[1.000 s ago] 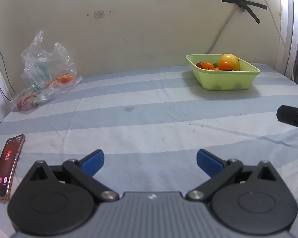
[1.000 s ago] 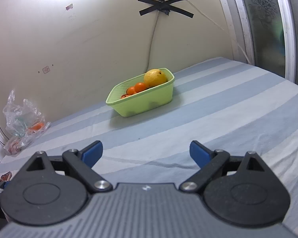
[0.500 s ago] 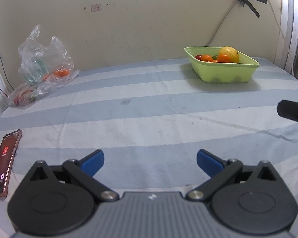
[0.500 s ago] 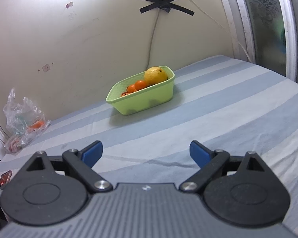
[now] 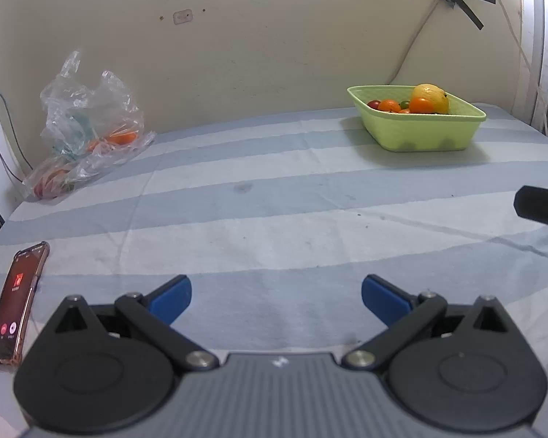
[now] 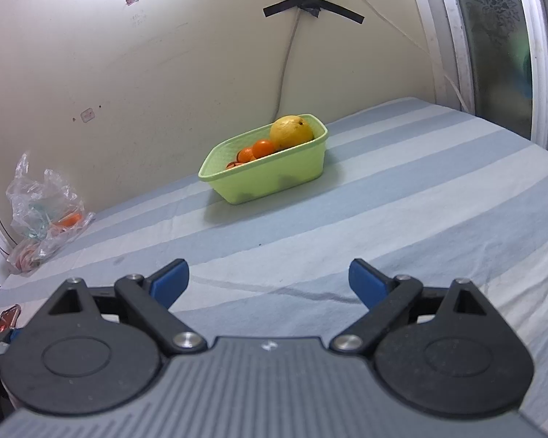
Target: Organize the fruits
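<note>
Far left, the crumpled clear plastic bag (image 5: 87,135) against the wall kept a few orange fruits, so sorting looked unfinished. The left gripper (image 5: 275,297) hung over the striped blue-and-white cloth (image 5: 274,219), blue fingers (image 5: 169,297) spread wide, empty. Over to the right, the pale green plastic basket (image 5: 420,135) held a yellow fruit and small oranges. The right gripper (image 6: 268,284) gaped too, nothing held. Compared with a second earlier, both views had dipped slightly; nothing else moved.
</note>
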